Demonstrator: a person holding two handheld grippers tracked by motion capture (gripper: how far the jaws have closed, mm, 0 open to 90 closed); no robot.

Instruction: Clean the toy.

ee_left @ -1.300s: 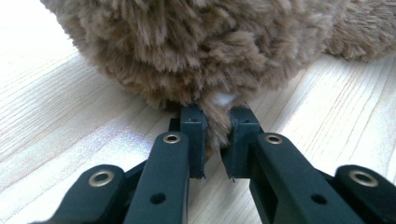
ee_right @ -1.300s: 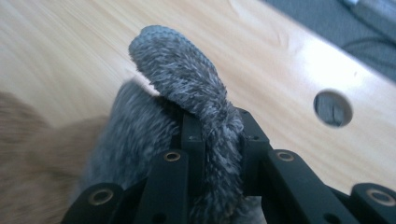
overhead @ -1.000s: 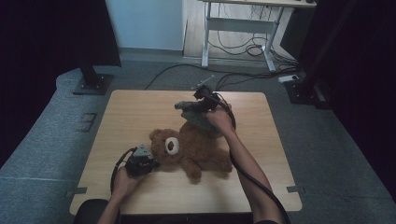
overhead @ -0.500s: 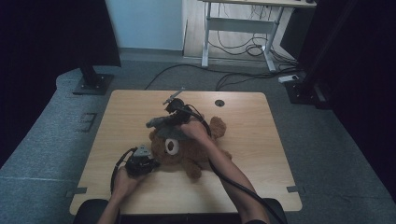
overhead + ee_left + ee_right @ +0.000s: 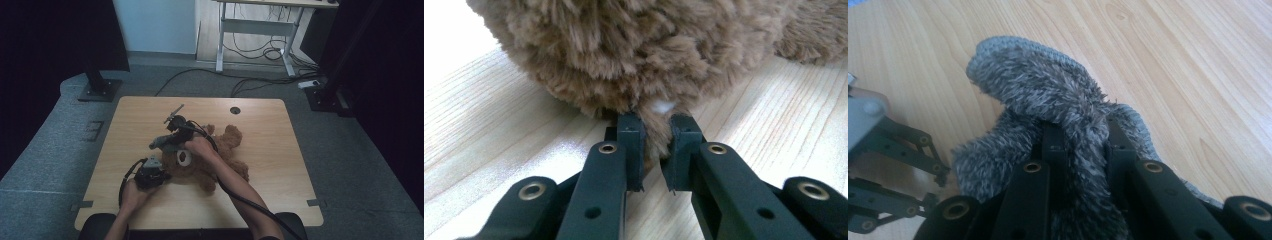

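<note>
Bear point(image 5: 220, 155): brown plush, lying near the middle of the surface point(image 5: 280, 150), head toward the left, face up, legs spread toward the near right.
Bear fur, left gripper view: tan pile point(image 5: 649, 55) resting on pale wood point(image 5: 489, 135), a small white tag just beyond the jaw tips.
Left gripper point(image 5: 150, 172): near left of the bear, just beside its head, held low over the surface in the left hand point(image 5: 131, 192).
Left jaws: clenched on a tuft of the bear's fur, nipped between the two black tips point(image 5: 655, 145).
Grey cloth point(image 5: 1048, 100): fuzzy knitted piece, bunched and folded over, ribbed edge curling at the far side.
Right gripper point(image 5: 165, 142): above the bear's head, pointing left, carried by the right hand point(image 5: 197, 147) with the forearm crossing over the bear's body.
Right jaws: clenched on the grey cloth, pile squeezed between them point(image 5: 1082, 150).
Cloth place: hanging just above the wood, beside the bear's head.
Other gripper in right gripper view: left gripper's linkage point(image 5: 893, 150) at the left edge, near the cloth.
Surface: light wood, round cable hole point(image 5: 235, 109) at the far side.
Cable point(image 5: 250, 205): black, trailing along the right forearm toward the near edge.
</note>
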